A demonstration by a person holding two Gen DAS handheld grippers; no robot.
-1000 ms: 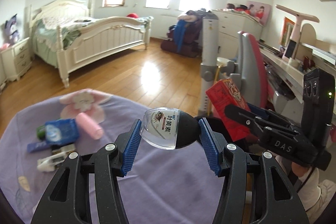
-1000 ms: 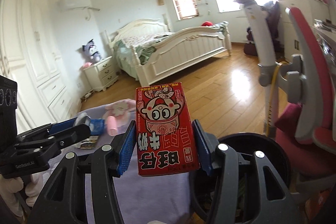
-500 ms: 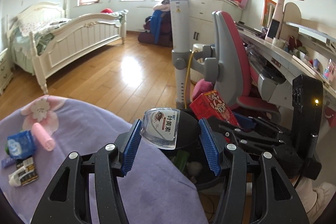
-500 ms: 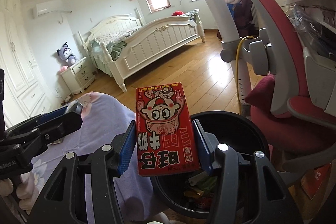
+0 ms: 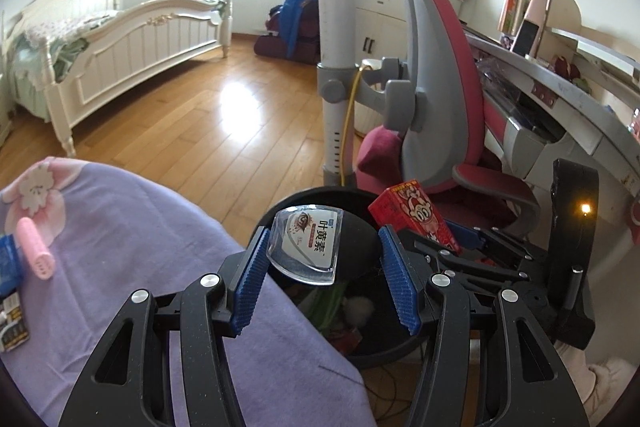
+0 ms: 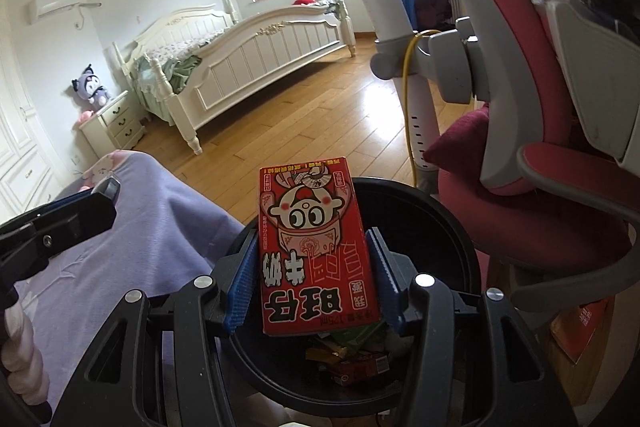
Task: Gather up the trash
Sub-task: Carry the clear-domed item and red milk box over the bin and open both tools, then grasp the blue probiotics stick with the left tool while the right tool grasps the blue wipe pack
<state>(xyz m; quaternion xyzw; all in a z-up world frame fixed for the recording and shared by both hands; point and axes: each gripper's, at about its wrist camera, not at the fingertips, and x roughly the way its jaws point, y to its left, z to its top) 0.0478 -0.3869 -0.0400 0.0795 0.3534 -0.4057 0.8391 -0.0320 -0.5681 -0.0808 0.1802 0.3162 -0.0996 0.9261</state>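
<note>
A: Red milk carton clamped in right gripper, over black bin.
B: Clear eye-drop pack gripped by left gripper, also above. Neither dropped yet. Pink roller, blue packet left on purple cloth.

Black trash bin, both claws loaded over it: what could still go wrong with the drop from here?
1. The left claw holds its clear plastic package near the black trash bin's rim beside the purple cloth; released here, it might land on the cloth.
2. The right claw and its red milk carton sit close beside the left claw; they could bump.
3. The bin already holds wrappers, so the carton may bounce.
</note>
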